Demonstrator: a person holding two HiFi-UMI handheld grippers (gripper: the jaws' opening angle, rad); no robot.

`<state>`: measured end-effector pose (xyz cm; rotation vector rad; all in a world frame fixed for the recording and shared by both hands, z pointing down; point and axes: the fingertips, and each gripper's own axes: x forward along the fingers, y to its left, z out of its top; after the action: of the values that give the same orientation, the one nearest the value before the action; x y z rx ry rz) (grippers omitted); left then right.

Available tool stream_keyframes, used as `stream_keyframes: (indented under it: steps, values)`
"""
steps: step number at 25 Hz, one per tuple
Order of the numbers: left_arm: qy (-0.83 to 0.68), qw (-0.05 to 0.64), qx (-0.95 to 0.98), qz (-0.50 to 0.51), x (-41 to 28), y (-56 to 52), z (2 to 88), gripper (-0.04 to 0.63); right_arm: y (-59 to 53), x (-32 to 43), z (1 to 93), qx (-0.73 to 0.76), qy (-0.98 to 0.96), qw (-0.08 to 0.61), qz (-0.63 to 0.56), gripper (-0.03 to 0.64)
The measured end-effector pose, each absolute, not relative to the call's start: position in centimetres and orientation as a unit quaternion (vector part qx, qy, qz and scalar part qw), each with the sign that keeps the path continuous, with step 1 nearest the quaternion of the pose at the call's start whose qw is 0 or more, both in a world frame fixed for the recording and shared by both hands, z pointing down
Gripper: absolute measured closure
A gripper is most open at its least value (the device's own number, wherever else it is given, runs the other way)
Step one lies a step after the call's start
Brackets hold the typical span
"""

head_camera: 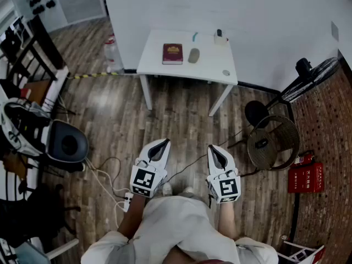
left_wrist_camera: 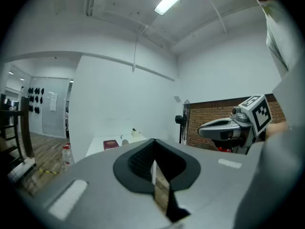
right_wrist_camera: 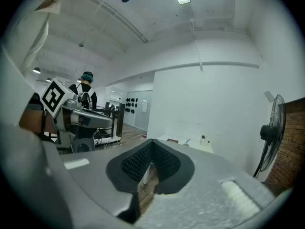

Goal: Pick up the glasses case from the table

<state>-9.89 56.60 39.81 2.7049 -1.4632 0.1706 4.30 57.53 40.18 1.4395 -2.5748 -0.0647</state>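
White table [head_camera: 209,70] — glasses case [head_camera: 193,55] clearest in head view | left tool [head_camera: 164,142], right tool [head_camera: 212,147] closed

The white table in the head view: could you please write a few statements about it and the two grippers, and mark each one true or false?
1. The grey oval glasses case lies on the white table, to the right of the dark red book. True.
2. The left gripper is shut on the glasses case. False: its jaws are together on nothing, and it is well short of the table.
3. The right gripper has its jaws together with nothing between them. True.
4. The dark red book lies open. False: it lies closed, cover up.
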Motion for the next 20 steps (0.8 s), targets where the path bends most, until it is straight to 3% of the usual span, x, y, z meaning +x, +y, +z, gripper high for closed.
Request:
stream_keyframes:
  steps: [20]
  values:
    - [-0.474,0.041,0.878,0.049,-11.9,50.4,40.3,0.577,51.5,2.5,40.7,0.496,-0.864,0.091,-0.007,0.612]
